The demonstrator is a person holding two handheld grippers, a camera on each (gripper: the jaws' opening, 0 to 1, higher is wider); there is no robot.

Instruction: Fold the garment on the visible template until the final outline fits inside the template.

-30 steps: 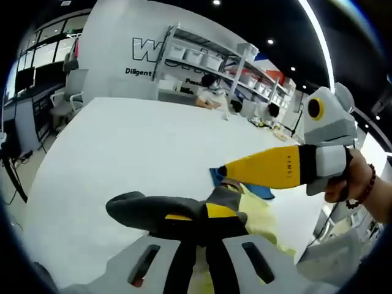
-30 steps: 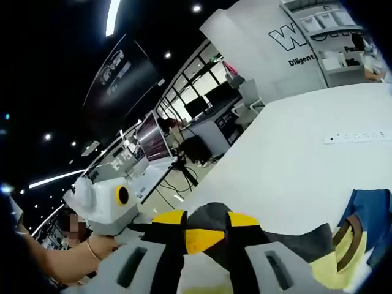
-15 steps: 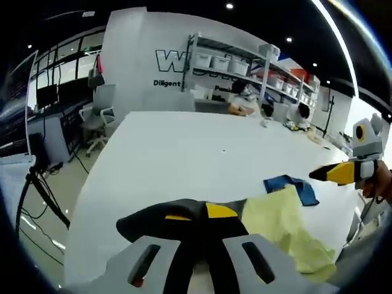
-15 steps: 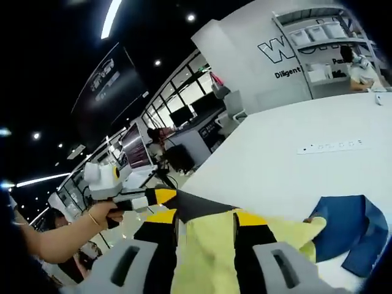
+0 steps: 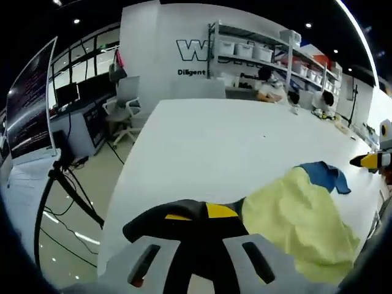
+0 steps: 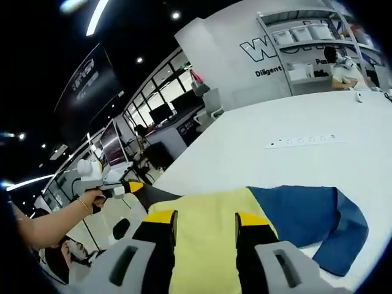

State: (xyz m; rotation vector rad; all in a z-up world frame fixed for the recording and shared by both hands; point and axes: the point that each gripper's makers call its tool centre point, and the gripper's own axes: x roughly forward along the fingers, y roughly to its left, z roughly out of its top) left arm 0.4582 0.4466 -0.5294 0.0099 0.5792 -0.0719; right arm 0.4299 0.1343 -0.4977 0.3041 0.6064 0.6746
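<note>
garment (image 6: 257, 214), yellow and blue, hangs stretched between both grippers over the table (image 5: 208, 141). left gripper (image 5: 196, 215) and right gripper (image 6: 199, 220) each pinch an edge, jaws nearly closed. a slack pinch could drop it crooked.

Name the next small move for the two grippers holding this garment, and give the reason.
Probably lower the stretched yellow and blue garment flat onto the white table. The right gripper and the left gripper each pinch a part of it and hold it spread between them, so laying it down looks like the step before any fold.
</note>
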